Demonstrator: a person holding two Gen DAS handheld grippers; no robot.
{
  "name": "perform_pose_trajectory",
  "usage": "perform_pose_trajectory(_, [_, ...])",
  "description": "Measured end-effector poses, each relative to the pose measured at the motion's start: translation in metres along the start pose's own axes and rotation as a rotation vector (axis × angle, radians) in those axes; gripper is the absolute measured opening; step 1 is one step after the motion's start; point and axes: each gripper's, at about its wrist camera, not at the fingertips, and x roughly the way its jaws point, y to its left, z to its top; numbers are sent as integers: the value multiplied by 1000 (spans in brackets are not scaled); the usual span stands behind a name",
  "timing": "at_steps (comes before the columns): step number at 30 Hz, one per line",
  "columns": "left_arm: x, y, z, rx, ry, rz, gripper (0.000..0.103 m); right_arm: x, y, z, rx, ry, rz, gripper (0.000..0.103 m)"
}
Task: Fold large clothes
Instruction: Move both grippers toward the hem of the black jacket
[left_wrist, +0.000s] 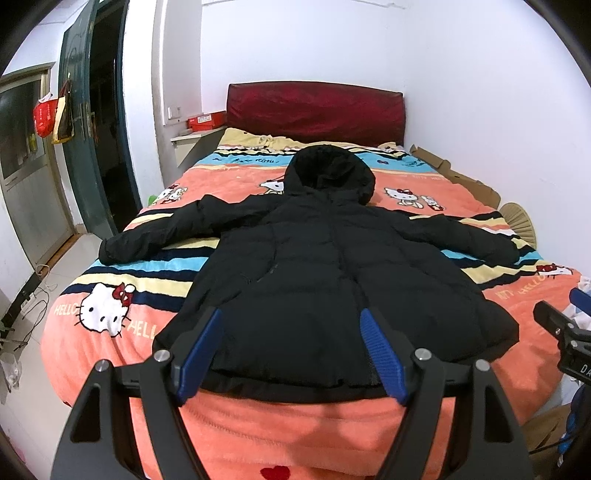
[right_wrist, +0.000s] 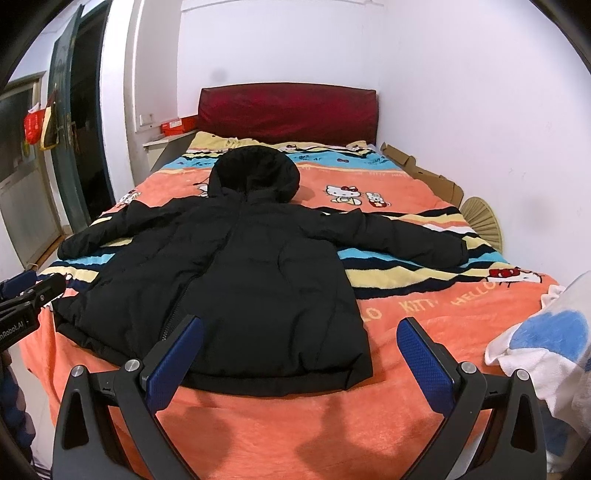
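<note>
The black hooded jacket (left_wrist: 325, 273) lies spread flat on the bed blanket (left_wrist: 258, 432), with its hem toward both cameras, its hood (left_wrist: 330, 170) at the far end near the dark red headboard (left_wrist: 314, 110), and the two sleeves stretched out to the sides. In the left wrist view the left gripper (left_wrist: 291, 325) has its fingers wide apart and holds nothing; the hem of the jacket shows between the two blue pads (left_wrist: 380, 347), and I cannot tell if the fingertips touch the cloth. In the right wrist view the right gripper (right_wrist: 300, 334) also has its fingers far apart and empty. The right corner of the hem lies between its fingers, and the left finger pad (right_wrist: 173, 362) stands in front of the zipper line, while the right finger is over bare orange blanket beside the jacket. The jacket's left sleeve (left_wrist: 159, 229) reaches far to the left of the left gripper's fingers, up to the edge of the bed. The right sleeve (right_wrist: 399, 236) reaches beyond the right finger of the right gripper. A white and blue cloth (right_wrist: 546, 339) lies just to the right of that finger.
</note>
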Motion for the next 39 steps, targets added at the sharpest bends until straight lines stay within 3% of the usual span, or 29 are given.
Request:
perform_pose_trajectory(21, [15,3,-9,-20,-27,2,75,10,6,-2,-23,23,-4,102])
perform_pose_trajectory(39, [48,12,-10,-17,56,-40,75,37,18,3,-55,80,1,102])
